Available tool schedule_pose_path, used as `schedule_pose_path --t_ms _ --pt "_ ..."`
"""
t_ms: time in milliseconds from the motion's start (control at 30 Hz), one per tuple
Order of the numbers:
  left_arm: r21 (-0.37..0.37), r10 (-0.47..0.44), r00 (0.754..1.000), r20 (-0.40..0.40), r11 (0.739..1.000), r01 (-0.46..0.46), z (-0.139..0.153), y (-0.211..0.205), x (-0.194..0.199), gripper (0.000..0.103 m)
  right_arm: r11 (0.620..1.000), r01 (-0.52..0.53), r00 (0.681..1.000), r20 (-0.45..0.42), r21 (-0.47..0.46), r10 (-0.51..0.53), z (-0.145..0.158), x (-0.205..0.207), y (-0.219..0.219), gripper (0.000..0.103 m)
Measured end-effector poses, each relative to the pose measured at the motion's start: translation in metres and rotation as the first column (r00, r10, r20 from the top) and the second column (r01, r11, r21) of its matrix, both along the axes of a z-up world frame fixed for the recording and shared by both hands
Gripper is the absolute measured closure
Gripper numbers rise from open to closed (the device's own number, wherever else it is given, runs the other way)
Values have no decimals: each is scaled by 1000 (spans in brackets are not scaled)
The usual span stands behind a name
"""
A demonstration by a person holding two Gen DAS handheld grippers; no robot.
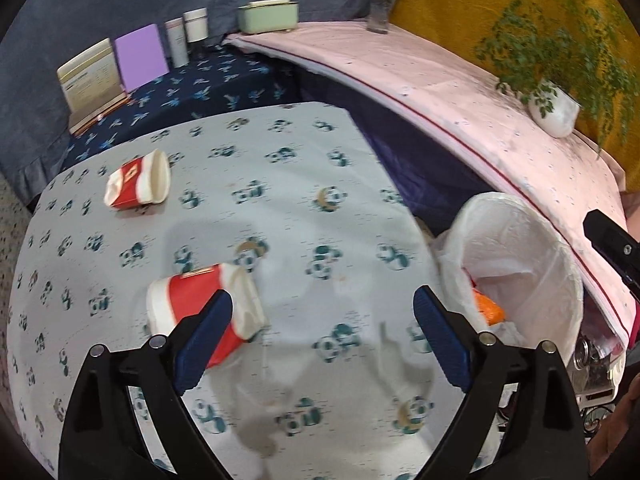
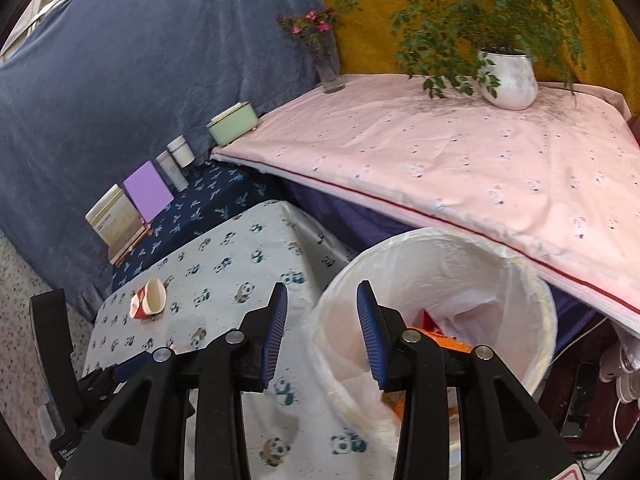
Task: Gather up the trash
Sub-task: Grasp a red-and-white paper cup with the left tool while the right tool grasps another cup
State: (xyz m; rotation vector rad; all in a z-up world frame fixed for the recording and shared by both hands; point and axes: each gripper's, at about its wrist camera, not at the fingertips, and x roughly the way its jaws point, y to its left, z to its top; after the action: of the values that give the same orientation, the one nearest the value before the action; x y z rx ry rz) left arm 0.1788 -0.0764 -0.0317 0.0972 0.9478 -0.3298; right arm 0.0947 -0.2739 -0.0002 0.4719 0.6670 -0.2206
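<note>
A pale blue-grey tablecloth [image 1: 280, 168] printed with teal pandas is seen, with two red-and-white paper cups, near cup [image 1: 200, 304] and far cup [image 1: 138, 182], the far one carrying a gold emblem. The bin [image 1: 560, 264] is lined in translucent white plastic, with orange wrapper [image 1: 490, 310] and red scraps inside; black gripper bodies with blue ribbed pads are shown on the left gripper [image 1: 322, 312] and right gripper [image 2: 322, 312]. A pink cloth [image 2: 460, 168] with a red edge line and small faint prints, navy cloth [image 1: 192, 88] with blue leaf motifs, purple card [image 1: 141, 57], mint-green box [image 1: 268, 16], white pot [image 2: 512, 80] of green foliage, and mustard-yellow backdrop [image 2: 368, 32] are noted.
</note>
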Motion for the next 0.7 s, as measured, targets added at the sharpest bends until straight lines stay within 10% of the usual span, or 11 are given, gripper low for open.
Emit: schedule_pose_path --t_ms 700 --pt "17 172 968 -184 985 -171 -63 64 47 14 988 -153 985 -80 29 155 -35 55 71 61"
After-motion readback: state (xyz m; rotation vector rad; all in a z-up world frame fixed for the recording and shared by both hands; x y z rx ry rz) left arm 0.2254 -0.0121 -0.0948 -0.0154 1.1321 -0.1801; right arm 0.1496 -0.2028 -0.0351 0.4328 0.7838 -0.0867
